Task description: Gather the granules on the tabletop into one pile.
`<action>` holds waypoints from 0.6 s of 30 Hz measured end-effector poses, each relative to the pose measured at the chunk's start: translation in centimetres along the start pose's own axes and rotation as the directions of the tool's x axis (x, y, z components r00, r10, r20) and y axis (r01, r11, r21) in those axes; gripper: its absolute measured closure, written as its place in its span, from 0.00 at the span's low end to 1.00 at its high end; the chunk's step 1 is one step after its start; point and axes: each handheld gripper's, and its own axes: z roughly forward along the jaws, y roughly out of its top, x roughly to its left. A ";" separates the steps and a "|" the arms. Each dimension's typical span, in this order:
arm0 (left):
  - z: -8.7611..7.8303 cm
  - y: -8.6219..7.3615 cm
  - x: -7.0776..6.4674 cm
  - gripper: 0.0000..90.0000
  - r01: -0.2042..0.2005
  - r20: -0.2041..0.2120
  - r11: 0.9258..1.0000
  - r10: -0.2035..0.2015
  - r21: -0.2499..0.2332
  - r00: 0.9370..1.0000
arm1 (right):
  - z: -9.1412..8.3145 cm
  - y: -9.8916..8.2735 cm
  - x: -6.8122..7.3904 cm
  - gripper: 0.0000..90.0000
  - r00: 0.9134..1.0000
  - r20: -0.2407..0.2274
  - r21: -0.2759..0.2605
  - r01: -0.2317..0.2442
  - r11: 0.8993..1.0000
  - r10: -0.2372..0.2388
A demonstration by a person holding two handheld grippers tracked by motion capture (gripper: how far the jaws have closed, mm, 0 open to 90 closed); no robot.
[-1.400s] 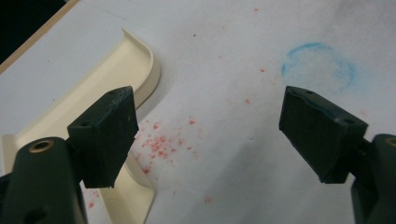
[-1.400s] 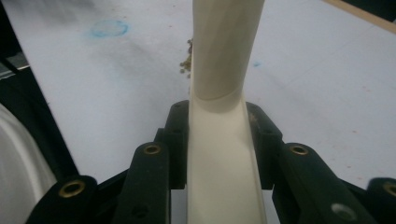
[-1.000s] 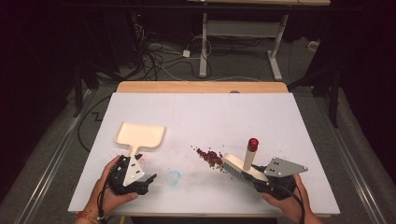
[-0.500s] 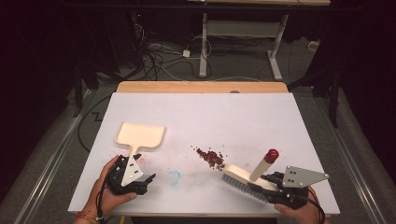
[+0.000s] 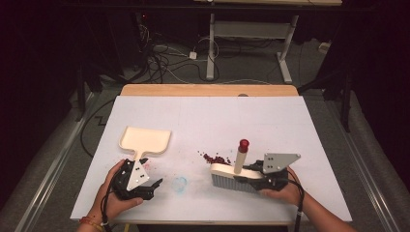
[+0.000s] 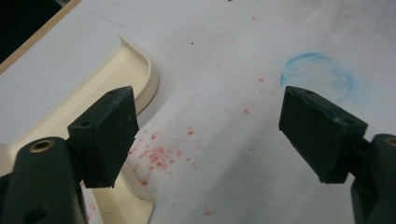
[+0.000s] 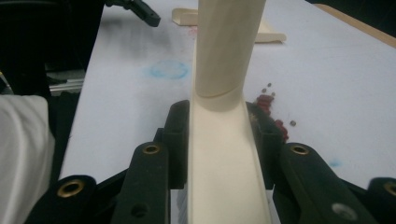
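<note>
**Brush clamped beside the spill, dustpan lying free**

The right gripper (image 5: 251,175) pinches a cream hand brush (image 5: 231,173) by its back, one jaw pressed against each long side of the block, as the right gripper view shows plainly. The brush (image 7: 224,140) sits bristles-down on the white table sheet (image 5: 217,121), its round handle rising from the block to a red tip (image 5: 244,143).

Taking the brush as the landmark: a small heap of dark red grains (image 5: 215,158) lies just beyond its far end, touching or nearly touching the block, with a few loose grains strewn a little farther out. In the right gripper view the same grains (image 7: 271,109) sit close against the brush's side. A faint blue ring mark (image 5: 180,183) is on the sheet near the brush, on the side toward the other hand.

Well apart from the brush, past the blue ring, the left gripper (image 5: 145,186) rests low over the sheet with its jaws spread wide and nothing between them. The cream dustpan (image 5: 145,140) lies flat beside it, its handle pointing toward that gripper; in the left gripper view the dustpan (image 6: 107,93) passes behind one jaw, and red specks (image 6: 161,156) dot the sheet next to it.
</note>
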 end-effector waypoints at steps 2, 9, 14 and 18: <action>0.0 0.0 0.0 0.21 -0.001 0.000 1.000 0.001 0.001 1.000 | 0.9 0.2 -1.1 0.74 1.000 -0.021 -0.005 -0.011 1.000 0.010; -0.1 -0.1 0.0 0.21 0.018 0.023 1.000 -0.018 -0.007 1.000 | 2.8 1.1 -2.6 0.74 0.998 -0.055 -0.017 -0.020 1.000 0.019; -0.3 -0.1 -0.1 0.21 0.016 0.020 1.000 -0.016 -0.012 1.000 | 2.9 1.4 -2.7 0.74 0.999 -0.023 -0.024 -0.045 0.999 0.045; -0.4 -0.1 0.0 0.21 0.028 0.016 0.999 -0.028 -0.024 0.999 | 3.0 2.1 -2.1 0.75 0.996 0.028 -0.054 -0.081 0.995 0.083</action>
